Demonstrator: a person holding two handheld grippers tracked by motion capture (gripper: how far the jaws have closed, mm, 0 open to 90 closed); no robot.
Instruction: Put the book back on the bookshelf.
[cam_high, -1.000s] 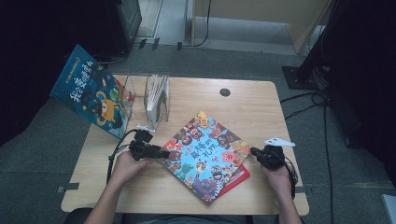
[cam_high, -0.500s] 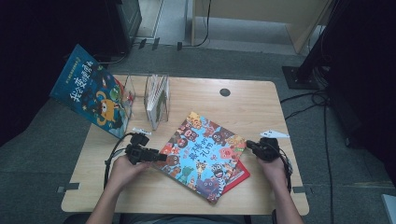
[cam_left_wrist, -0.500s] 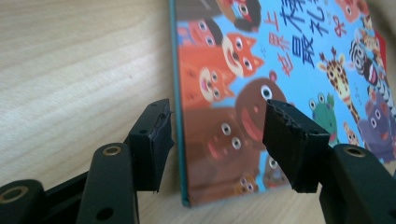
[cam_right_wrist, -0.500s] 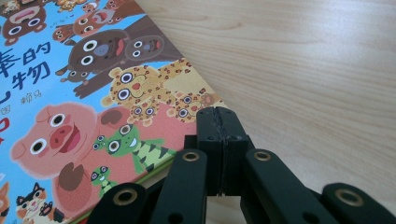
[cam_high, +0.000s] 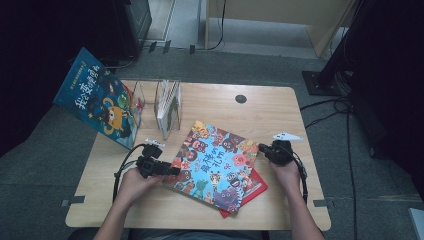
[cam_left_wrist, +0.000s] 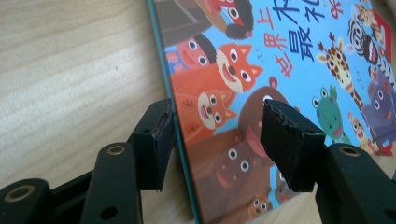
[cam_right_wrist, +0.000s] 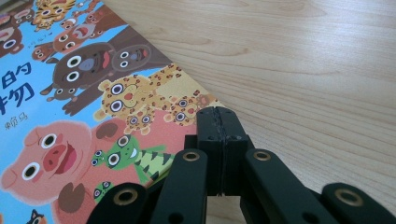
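A colourful animal picture book lies slanted on the wooden table, on top of a red book. My left gripper is at the book's left edge. In the left gripper view that gripper is open: one jaw sits outside the edge on the table side, the other above the cover. Its jaws have just been closing with the book's edge between them. My right gripper is shut with nothing in it, its tip at the right corner of the cover.
A clear book stand with thin books stands at the back left. A large dark-blue picture book leans at the table's left edge. A black round grommet sits at the back centre. Cables trail from both grippers.
My right gripper has moved left and slightly away along the book's right corner, and the book has shifted a little left. The left gripper has stayed at the left edge.
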